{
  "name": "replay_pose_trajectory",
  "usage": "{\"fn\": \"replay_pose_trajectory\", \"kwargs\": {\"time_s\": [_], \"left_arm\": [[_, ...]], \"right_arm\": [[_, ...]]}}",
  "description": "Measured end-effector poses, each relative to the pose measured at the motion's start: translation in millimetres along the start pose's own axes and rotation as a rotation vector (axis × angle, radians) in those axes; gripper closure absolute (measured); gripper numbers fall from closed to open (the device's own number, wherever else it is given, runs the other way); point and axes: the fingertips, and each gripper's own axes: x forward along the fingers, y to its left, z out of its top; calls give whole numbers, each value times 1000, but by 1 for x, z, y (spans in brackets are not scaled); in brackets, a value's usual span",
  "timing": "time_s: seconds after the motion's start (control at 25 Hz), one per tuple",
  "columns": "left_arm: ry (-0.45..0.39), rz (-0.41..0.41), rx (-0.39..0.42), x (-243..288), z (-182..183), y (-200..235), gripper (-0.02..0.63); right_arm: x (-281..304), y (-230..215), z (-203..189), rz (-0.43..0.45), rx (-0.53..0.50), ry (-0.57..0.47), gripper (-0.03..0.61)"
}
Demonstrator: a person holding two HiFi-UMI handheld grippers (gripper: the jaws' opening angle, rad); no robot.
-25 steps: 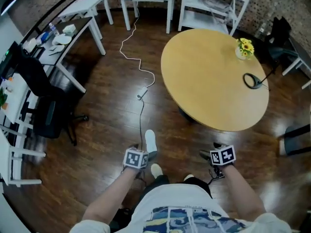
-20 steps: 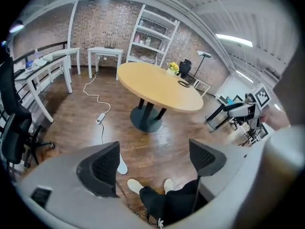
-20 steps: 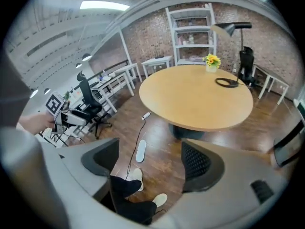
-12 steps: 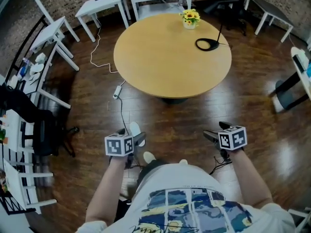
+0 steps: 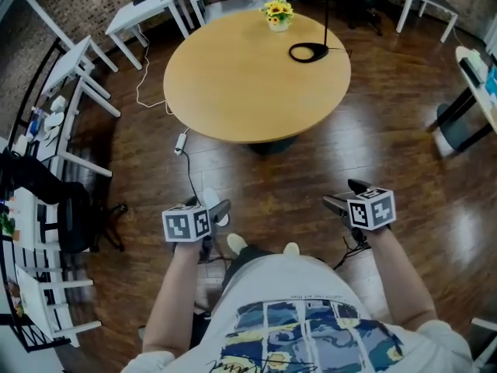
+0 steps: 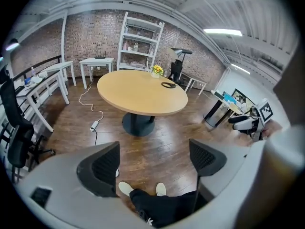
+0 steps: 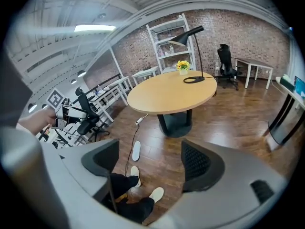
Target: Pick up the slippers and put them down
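One white slipper [image 5: 208, 199] lies on the dark wood floor, partly hidden behind my left gripper [image 5: 211, 210] in the head view. The right gripper view shows it whole, slipper [image 7: 136, 150], lying beside a cable. My left gripper [image 6: 153, 151] is open with only floor and the person's white-shod feet [image 6: 125, 188] between its jaws. My right gripper [image 7: 150, 151] is open too and holds nothing. In the head view the right gripper [image 5: 347, 195] hovers over bare floor, well to the right of the slipper. Both are held up off the floor.
A round wooden table [image 5: 256, 76] stands ahead, bearing a flower pot [image 5: 277, 14] and a black lamp base [image 5: 308, 51]. A cable with a power strip [image 5: 180, 142] runs across the floor to the slipper. White desks [image 5: 78, 61] and a black chair [image 5: 54, 200] line the left.
The view has swung, so the table now sits straight ahead instead of to the right. Both grippers have come up and spread further apart. The slipper has stayed on the floor.
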Motion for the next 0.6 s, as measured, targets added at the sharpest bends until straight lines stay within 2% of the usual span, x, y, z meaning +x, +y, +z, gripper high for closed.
{"fn": "replay_pose_trajectory", "kwargs": {"time_s": [0.48, 0.6], "left_arm": [[-3, 25, -23, 1, -2, 4, 163], [-13, 31, -29, -1, 1, 8, 163]], "right_arm": [[3, -7, -6, 29, 12, -4, 158], [6, -10, -4, 13, -5, 2, 158]]}}
